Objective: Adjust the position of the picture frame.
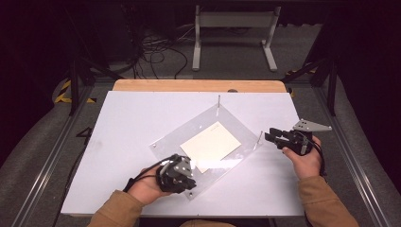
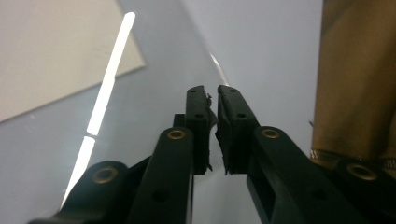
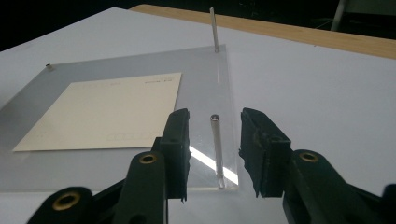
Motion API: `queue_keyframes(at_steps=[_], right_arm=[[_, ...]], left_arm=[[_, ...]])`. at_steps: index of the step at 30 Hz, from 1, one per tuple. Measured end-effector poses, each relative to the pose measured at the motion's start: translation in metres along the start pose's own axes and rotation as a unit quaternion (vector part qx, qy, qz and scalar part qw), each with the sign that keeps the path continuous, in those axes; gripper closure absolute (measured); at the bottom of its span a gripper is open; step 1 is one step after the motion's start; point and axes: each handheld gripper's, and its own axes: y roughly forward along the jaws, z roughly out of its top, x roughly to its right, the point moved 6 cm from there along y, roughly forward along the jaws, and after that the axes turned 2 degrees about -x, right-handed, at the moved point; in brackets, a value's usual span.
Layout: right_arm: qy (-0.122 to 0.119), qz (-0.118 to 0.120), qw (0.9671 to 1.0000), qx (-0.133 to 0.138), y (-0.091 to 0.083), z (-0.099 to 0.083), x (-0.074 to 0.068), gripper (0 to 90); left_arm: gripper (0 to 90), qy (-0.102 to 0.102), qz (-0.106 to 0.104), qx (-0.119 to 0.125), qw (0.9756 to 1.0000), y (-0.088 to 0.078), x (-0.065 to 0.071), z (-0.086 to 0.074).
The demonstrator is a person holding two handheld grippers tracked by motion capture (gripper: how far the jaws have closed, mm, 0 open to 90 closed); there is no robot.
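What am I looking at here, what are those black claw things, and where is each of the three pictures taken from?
A person sits at a white table and holds a hand-worked tool with two black jaws in each hand. The high view looks down from above; the other two pictures come from small cameras riding on the tools, looking along their jaws.

On the table lies a clear plastic sheet with a cream card under or inside it. Thin metal pins stand up at its corners.

The left gripper is at the sheet's near corner. In the left gripper view its jaws stand almost together, with a narrow gap between them, and nothing is plainly clamped there.

The right gripper is open, its jaws on either side of one upright pin, not touching it.
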Motion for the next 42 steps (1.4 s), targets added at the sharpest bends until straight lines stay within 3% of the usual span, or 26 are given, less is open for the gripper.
queue_keyframes(at_steps=[2, 4, 6, 8, 10, 13, 15, 16, 17, 18, 21, 23, 25, 29, 31, 37, 39, 40, 42], right_arm=[[0.000, 0.000, 1.0000, -0.004, -0.001, -0.003, -0.001, 62.5], [0.000, 0.001, 1.0000, -0.007, -0.002, -0.004, -0.002, 62.5], [0.000, 0.002, 0.9999, -0.011, -0.003, -0.006, -0.004, 63.1], [-0.003, 0.004, 0.9999, -0.014, -0.002, -0.007, -0.007, 63.3], [-0.004, 0.006, 0.9998, -0.017, 0.000, -0.008, -0.009, 63.5], [-0.008, 0.008, 0.9997, -0.024, 0.004, -0.009, -0.011, 63.5], [-0.010, 0.009, 0.9995, -0.028, 0.007, -0.009, -0.013, 63.5], [-0.012, 0.009, 0.9995, -0.028, 0.009, -0.009, -0.014, 63.5], [-0.012, 0.010, 0.9995, -0.029, 0.009, -0.009, -0.014, 63.4], [-0.012, 0.011, 0.9994, -0.030, 0.010, -0.009, -0.015, 63.4], [-0.013, 0.011, 0.9994, -0.031, 0.011, -0.010, -0.015, 63.4], [-0.012, 0.010, 0.9993, -0.034, 0.012, -0.010, -0.015, 63.5], [-0.011, 0.008, 0.9992, -0.037, 0.013, -0.011, -0.015, 63.7], [-0.010, 0.005, 0.9992, -0.038, 0.014, -0.011, -0.015, 64.0], [-0.009, 0.002, 0.9992, -0.039, 0.015, -0.011, -0.014, 64.6], [-0.008, -0.012, 0.9987, -0.049, 0.022, -0.012, -0.011, 66.1], [-0.007, -0.021, 0.9983, -0.053, 0.027, -0.012, -0.007, 67.0], [-0.009, -0.024, 0.9983, -0.053, 0.029, -0.012, -0.006, 67.9], [-0.013, -0.033, 0.9975, -0.061, 0.033, -0.013, -0.004, 73.3]], left_arm=[[75.4, -0.026, 0.037, 0.028, 0.9986, -0.011, -0.017, -0.002], [75.0, -0.061, 0.069, 0.055, 0.9943, -0.021, -0.036, -0.007], [75.1, -0.109, 0.110, 0.081, 0.9846, -0.032, -0.060, -0.018], [75.1, -0.146, 0.148, 0.101, 0.9729, -0.041, -0.079, -0.031], [75.2, -0.175, 0.162, 0.116, 0.9641, -0.046, -0.093, -0.041], [75.6, -0.222, 0.194, 0.134, 0.9460, -0.052, -0.117, -0.061], [76.9, -0.234, 0.210, 0.135, 0.9395, -0.053, -0.126, -0.070], [77.9, -0.244, 0.207, 0.139, 0.9374, -0.052, -0.130, -0.073], [78.0, -0.244, 0.207, 0.139, 0.9374, -0.052, -0.130, -0.073], [78.2, -0.256, 0.213, 0.134, 0.9334, -0.050, -0.136, -0.079], [79.8, -0.262, 0.209, 0.127, 0.9334, -0.046, -0.142, -0.085], [80.8, -0.280, 0.218, 0.119, 0.9275, -0.042, -0.150, -0.094], [81.9, -0.288, 0.219, 0.114, 0.9252, -0.041, -0.153, -0.098], [84.9, -0.295, 0.216, 0.105, 0.9248, -0.037, -0.157, -0.103], [87.3, -0.297, 0.213, 0.091, 0.9262, -0.033, -0.160, -0.107], [89.5, -0.294, 0.203, 0.095, 0.9293, -0.030, -0.161, -0.105], [89.6, -0.290, 0.191, 0.094, 0.9330, -0.028, -0.159, -0.103], [89.7, -0.286, 0.181, 0.094, 0.9362, -0.026, -0.157, -0.100], [89.8, -0.289, 0.180, 0.089, 0.9363, -0.026, -0.157, -0.100]])
